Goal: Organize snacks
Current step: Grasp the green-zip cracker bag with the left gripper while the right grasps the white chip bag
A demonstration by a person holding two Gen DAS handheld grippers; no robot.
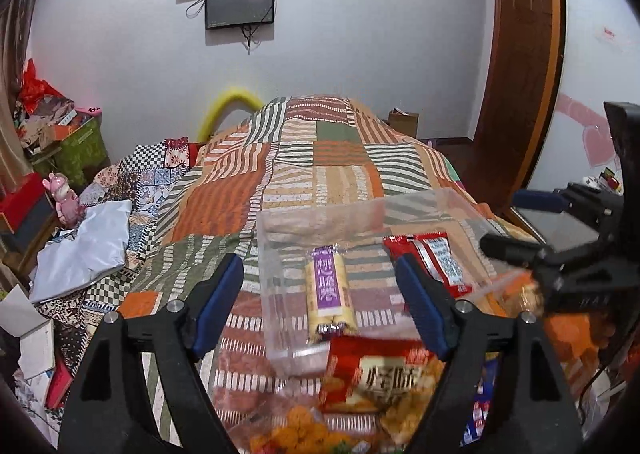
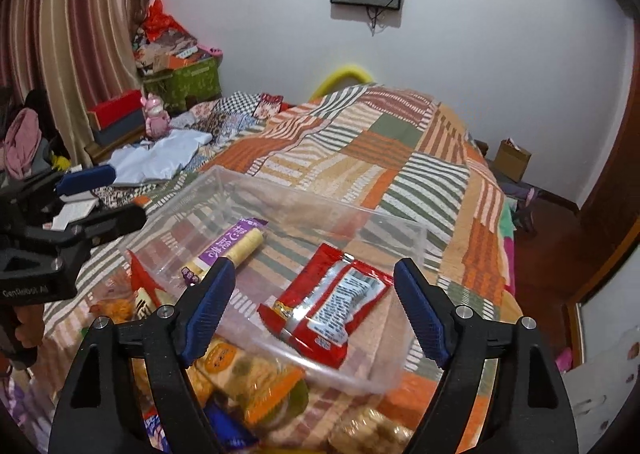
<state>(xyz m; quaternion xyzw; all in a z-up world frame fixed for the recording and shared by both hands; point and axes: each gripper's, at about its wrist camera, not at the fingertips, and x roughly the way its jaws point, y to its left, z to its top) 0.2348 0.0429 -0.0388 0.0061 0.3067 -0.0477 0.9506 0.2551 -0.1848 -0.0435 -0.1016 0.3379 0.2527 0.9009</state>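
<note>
So both my grippers are spread wide with nothing in them right now. The clear plastic bin [image 2: 280,214] sits on the patchwork quilt [image 2: 400,142], and two snacks are already inside: a red foil packet [image 2: 324,306] and a purple-labelled wafer roll [image 2: 228,250].

Key thing for the next grab, I reckon: the loose pile is on the near side of the bin, right under my fingers. From my left gripper [image 1: 320,302], the red-and-orange cracker bag [image 1: 380,374] lies just below and between the fingers, overlapping the bin's near corner. My right gripper [image 2: 312,314] hangs over the bin itself, the red packet between its fingers, with the orange-edged cookie pack [image 2: 256,382] low beside its left finger. So the left looks nearer to the cracker bag.

The wafer roll's long axis runs front to back in the left view. Materials: crinkly glossy foil, slippery; rigid see-through bin walls; soft quilt that'll give under pressure.
</note>
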